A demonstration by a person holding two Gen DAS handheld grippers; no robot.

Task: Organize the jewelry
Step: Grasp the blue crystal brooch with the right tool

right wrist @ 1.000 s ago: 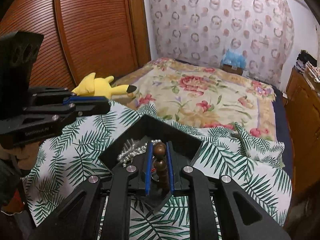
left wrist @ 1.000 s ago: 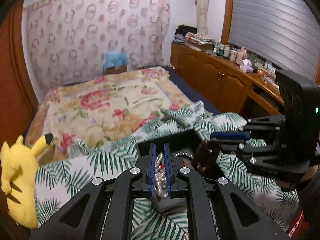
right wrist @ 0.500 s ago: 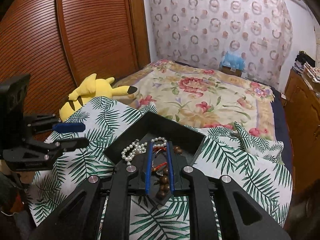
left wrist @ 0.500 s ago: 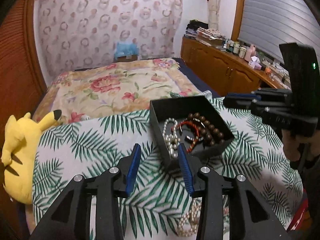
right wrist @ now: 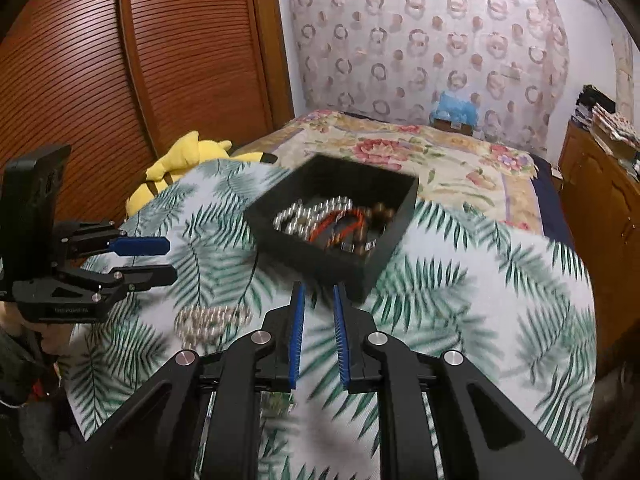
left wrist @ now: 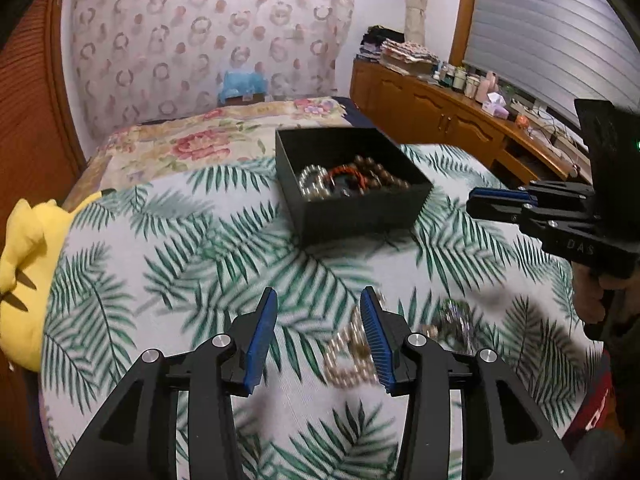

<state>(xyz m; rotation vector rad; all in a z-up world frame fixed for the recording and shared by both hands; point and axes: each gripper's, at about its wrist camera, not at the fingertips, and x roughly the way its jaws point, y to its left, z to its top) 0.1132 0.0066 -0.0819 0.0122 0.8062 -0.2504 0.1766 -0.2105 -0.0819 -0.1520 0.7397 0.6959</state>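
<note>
A black open box (left wrist: 362,210) (right wrist: 320,258) sits on the palm-leaf cloth and holds a pearl strand (left wrist: 310,184) (right wrist: 296,216), a red-orange bracelet (left wrist: 346,172) (right wrist: 336,222) and a brown bead bracelet (left wrist: 380,172) (right wrist: 380,212). My left gripper (left wrist: 318,300) (right wrist: 164,258) is open and empty, pulled back from the box. A pearl necklace (left wrist: 348,354) (right wrist: 210,320) lies on the cloth by its right finger, with a small silvery piece (left wrist: 452,320) further right. My right gripper (right wrist: 319,292) (left wrist: 492,204) is open and empty, just in front of the box.
A yellow plush toy (left wrist: 24,264) (right wrist: 188,160) lies at the cloth's left edge. The floral bedspread (left wrist: 208,140) stretches behind the box. A wooden cabinet (left wrist: 440,116) with bottles runs along the right wall. A slatted wooden wardrobe (right wrist: 120,60) stands on the left.
Both grippers let go of their jewelry into the box and drew back from it. The left jaws opened wide; the right jaws opened a little and released the brown beads.
</note>
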